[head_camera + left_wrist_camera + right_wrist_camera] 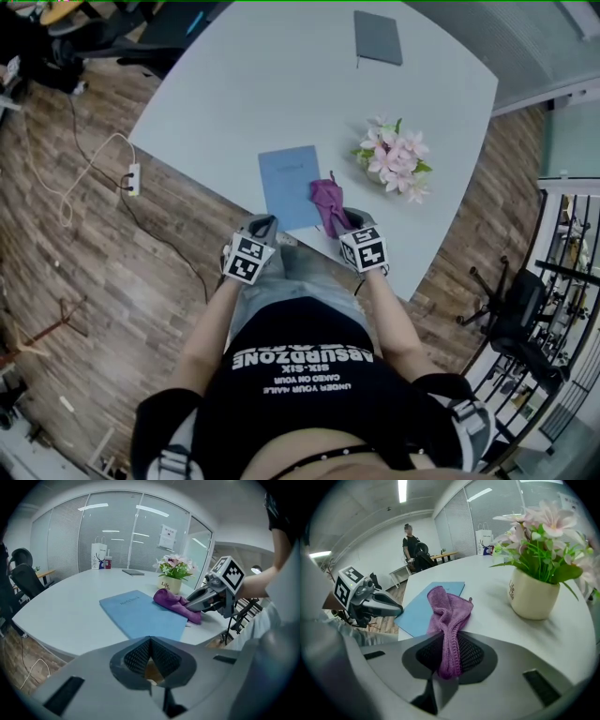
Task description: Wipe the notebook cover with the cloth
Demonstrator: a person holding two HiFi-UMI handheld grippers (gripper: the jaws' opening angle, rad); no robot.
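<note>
Black shirt: fills the bottom of the head view, white print across it, two bare forearms reaching forward.
Left tongs (265, 223): at the near edge of the pale bench (234, 84), just beside the near left corner of the notebook (289, 183).
Right tongs (345, 217): at the same edge, tips on the purple cloth (325, 202).
Notebook: blue, flat on the bench, with the cloth lapping its right edge. A flower pot (392, 159) stands near on the right, and a grey book (378, 37) lies well apart at the far side.
Left gripper view: left tongs (150, 654) closed with nothing between them. Beyond them lie the notebook (140, 616) and cloth (176, 603).
Right gripper view: right tongs (450, 653) clamped on one end of the cloth (447, 611), the rest bunched forward onto the bench and the notebook's edge. A person (411, 541) stands across the room.
</note>
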